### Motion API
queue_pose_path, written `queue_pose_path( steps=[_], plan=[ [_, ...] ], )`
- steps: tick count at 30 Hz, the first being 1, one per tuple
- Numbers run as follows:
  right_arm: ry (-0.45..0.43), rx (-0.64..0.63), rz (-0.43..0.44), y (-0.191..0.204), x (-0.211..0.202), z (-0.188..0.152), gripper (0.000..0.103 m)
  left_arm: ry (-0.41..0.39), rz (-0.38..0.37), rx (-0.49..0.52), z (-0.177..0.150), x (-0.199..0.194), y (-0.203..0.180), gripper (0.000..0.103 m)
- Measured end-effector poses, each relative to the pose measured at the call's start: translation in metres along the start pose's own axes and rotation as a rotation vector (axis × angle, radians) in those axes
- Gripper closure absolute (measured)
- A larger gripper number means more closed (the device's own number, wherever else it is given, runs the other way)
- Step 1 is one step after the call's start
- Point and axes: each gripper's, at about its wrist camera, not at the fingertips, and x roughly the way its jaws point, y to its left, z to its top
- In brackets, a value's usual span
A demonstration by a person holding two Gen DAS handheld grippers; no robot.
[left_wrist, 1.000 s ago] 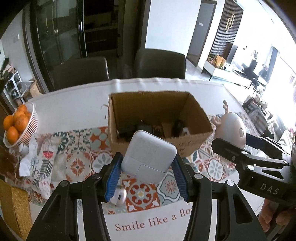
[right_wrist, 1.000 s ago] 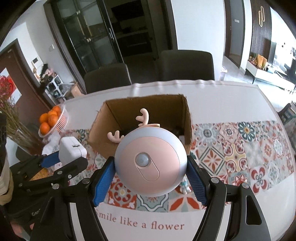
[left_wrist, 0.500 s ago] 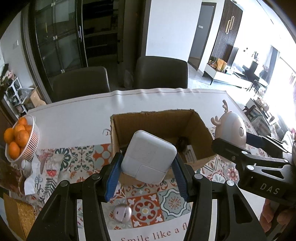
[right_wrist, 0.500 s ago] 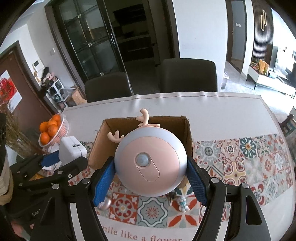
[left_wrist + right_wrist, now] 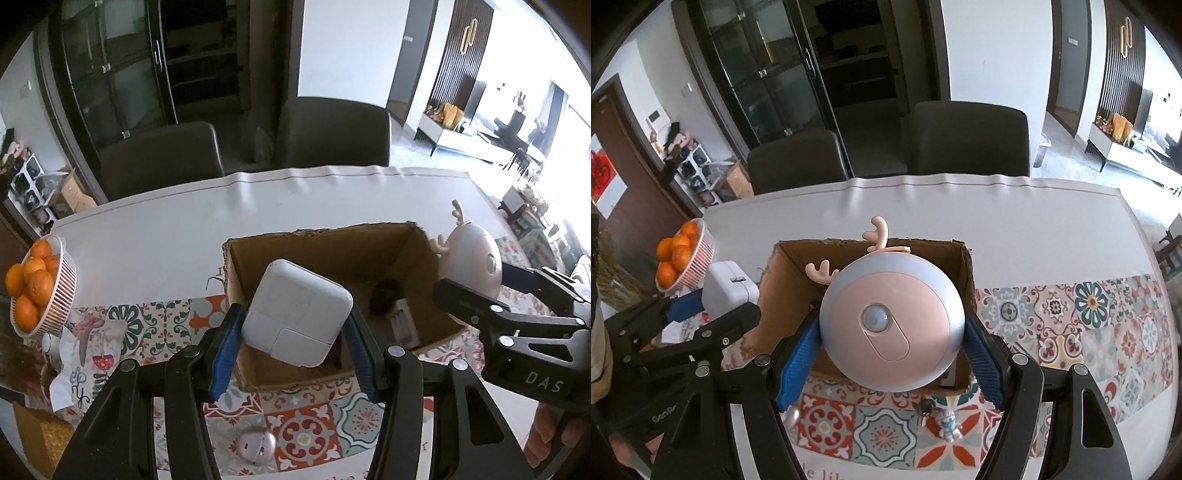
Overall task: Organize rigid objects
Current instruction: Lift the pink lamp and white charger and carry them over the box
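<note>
Gripping a smooth white square plastic power adapter (image 5: 295, 317) between blue ribbed pads, the left hand-held gripper (image 5: 293, 347) held it tilted above the open brown corrugated cardboard box (image 5: 325, 247). The right hand-held gripper (image 5: 890, 360) was clamped on a glossy round pink-and-grey plastic night light with antlers (image 5: 890, 321), also over the box. A small silver dome-shaped object (image 5: 256, 445) lay on the patterned tile-print tabletop (image 5: 1071, 325). A white wire basket of oranges (image 5: 61, 291) stood well apart.
</note>
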Motion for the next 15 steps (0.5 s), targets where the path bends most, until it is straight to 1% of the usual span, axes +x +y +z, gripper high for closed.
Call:
queue_pose_path(
  steps=[5, 15],
  plan=[
    [0.044, 0.005, -0.011, -0.004, 0.019, 0.002, 0.028, 0.043, 0.011, -0.006, 0.005, 0.022, 0.002, 0.050],
    [0.137, 0.019, -0.011, -0.013, 0.055, -0.001, 0.028, 0.114, 0.016, 0.004, 0.001, 0.056, 0.004, 0.050]
  ],
)
